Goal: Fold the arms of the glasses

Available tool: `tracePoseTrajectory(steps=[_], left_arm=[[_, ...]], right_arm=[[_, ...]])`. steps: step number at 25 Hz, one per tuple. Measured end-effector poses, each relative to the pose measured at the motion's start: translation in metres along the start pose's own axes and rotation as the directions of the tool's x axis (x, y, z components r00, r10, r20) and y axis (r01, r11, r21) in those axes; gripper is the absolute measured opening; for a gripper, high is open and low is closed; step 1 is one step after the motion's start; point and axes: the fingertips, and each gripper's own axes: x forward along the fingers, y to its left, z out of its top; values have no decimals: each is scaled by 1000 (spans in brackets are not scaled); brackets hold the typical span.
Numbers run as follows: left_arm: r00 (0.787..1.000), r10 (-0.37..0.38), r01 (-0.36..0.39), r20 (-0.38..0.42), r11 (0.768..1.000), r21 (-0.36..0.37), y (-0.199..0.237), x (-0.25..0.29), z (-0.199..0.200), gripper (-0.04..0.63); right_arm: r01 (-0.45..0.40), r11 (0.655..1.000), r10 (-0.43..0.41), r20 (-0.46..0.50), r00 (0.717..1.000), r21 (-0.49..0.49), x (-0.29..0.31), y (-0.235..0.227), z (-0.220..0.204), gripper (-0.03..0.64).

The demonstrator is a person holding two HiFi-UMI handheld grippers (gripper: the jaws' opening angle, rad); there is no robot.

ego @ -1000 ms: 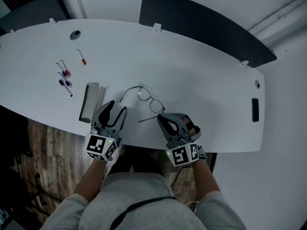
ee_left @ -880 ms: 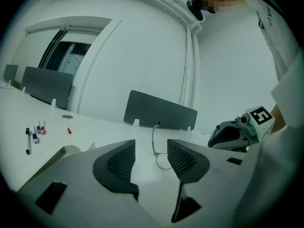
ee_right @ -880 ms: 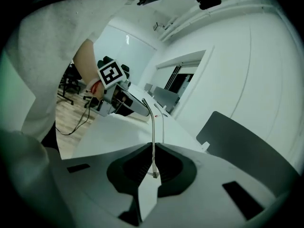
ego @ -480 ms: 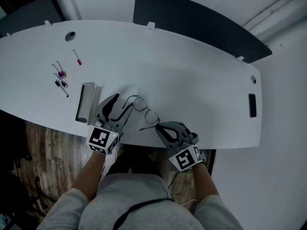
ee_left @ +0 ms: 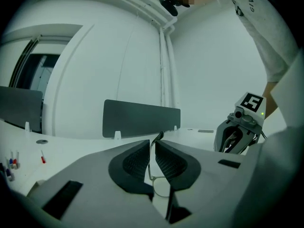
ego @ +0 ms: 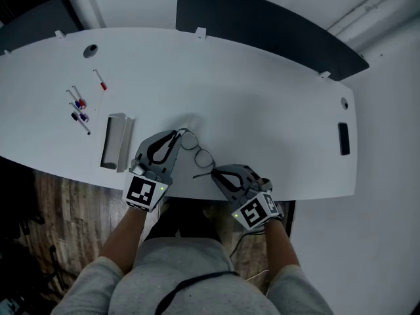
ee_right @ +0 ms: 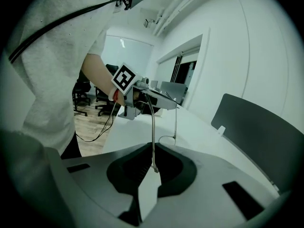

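The glasses [ego: 199, 152] are found near the front edge of the white surface [ego: 275, 104], stretched between the two hand-held grippers. The left hand-held gripper [ego: 176, 136] has just been closing its jaws, and they are now drawn narrow on the thin metal frame. In the left gripper view [ee_left: 152, 150] the wire of the glasses [ee_left: 160, 186] is seen caught in the slim gap between the jaws, with a lens low in that gap and a dark arm tip rising just beyond them. The right hand-held gripper [ego: 214, 174] is held just beside the surface edge, and its jaws are likewise nearly together. In the right gripper view [ee_right: 153, 164] the end of one arm of the glasses [ee_right: 152, 122] is clamped between them, and the arm is seen running away toward the lens and the left hand-held gripper [ee_right: 142, 95]. Whether the frame rests on the surface cannot be told. A grey tray [ego: 114, 142] is placed just left of the left hand-held gripper, and several pens [ego: 80, 107] are scattered further left. A dark panel [ego: 262, 26] is mounted along the far edge
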Motion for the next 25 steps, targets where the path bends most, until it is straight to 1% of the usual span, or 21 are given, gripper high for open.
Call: tracePoseTrajectory(steps=[4, 8, 12, 14, 17, 20, 22, 23, 25], left_arm=[[1000, 12, -11, 5, 1000, -7, -1, -5, 5, 45], [999, 35, -35, -41, 999, 0, 1, -16, -1, 54], [996, 55, -56, -73, 998, -15, 2, -28, -6, 55], [993, 67, -68, -96, 998, -17, 3, -32, -9, 55], [988, 87, -92, -127, 995, -38, 5, -36, -13, 54], [984, 104, -113, -146, 992, -52, 6, -37, -15, 49], [982, 108, -118, -155, 991, -58, 5, -38, -16, 48], [982, 108, -119, -158, 991, -61, 5, -38, -17, 46], [982, 105, -116, -157, 991, -67, 3, -38, -16, 44]], right_arm=[[18, 998, -17, -14, 1000, 56, 2, -9, -7, 32], [48, 987, -47, -6, 999, 154, 5, -22, -7, 32], [107, 966, -107, -15, 994, 235, 9, -37, -10, 32], [147, 950, -147, -19, 989, 276, 10, -47, -11, 32], [201, 926, -204, -27, 979, 319, 12, -58, -10, 32], [266, 900, -269, -40, 962, 345, 11, -69, -9, 37], [320, 883, -320, -56, 946, 343, 10, -75, -8, 54], [342, 878, -342, -61, 938, 334, 9, -78, -7, 61], [367, 880, -366, -62, 928, 300, 8, -78, -4, 63]])
